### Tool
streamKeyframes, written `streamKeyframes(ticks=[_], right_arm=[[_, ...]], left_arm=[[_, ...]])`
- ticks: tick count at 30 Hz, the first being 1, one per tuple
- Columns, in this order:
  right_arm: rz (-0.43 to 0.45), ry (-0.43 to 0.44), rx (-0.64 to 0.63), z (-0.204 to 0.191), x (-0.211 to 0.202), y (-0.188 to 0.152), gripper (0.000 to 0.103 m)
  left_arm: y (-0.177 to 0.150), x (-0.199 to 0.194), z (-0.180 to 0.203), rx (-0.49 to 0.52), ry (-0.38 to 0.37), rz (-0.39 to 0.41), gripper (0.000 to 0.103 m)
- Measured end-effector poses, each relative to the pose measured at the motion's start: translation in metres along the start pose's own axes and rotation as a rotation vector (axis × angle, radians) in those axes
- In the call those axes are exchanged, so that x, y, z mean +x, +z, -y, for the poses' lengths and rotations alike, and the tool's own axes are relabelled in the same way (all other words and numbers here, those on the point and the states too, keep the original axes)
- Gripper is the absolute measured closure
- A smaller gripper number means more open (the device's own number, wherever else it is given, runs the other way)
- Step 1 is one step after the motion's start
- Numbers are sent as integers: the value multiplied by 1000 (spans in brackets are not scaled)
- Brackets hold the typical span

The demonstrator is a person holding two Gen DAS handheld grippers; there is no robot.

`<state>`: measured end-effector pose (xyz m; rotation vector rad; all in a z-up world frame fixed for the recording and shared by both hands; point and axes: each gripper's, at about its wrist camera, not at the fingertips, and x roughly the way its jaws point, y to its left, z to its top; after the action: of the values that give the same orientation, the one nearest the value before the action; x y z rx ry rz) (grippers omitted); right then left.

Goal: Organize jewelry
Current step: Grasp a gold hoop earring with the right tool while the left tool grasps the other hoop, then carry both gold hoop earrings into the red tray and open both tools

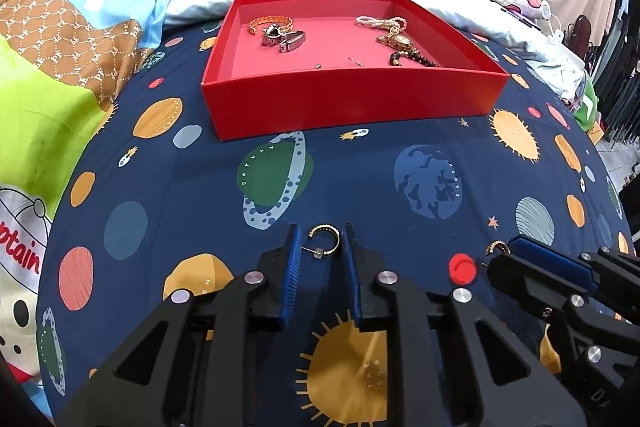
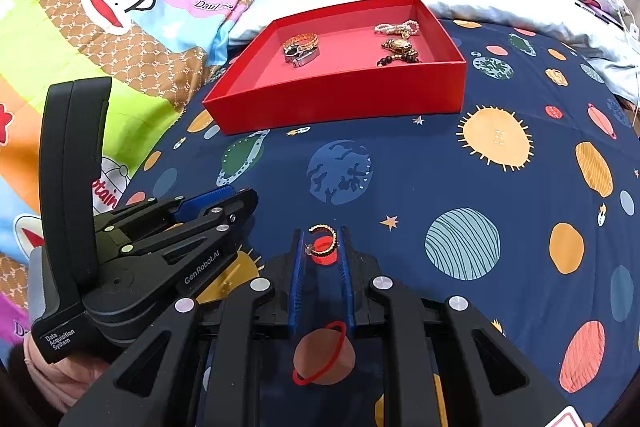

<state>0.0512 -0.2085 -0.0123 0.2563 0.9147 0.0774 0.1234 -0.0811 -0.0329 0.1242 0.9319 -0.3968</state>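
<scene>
Two parted tongs, left (image 1: 322, 235) and right (image 2: 322, 233), each straddle one gold earring (image 1: 326, 241).

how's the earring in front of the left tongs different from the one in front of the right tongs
The left earring lies between the left tongs, over plain navy bedspread; the right earring lies between the right tongs, over a printed red spot. The left earring's band looks slim with tiny stones; the right earring's looks beaded. Both are gold open hoops, not yet gripped.
</scene>
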Motion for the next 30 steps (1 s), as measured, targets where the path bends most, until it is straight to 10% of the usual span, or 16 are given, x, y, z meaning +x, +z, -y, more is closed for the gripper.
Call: streamKeyframes(ticks=[30], right_arm=[[137, 12, -28, 24, 2, 102, 88]], left_arm=[[86, -21, -4, -16, 24, 145, 83]])
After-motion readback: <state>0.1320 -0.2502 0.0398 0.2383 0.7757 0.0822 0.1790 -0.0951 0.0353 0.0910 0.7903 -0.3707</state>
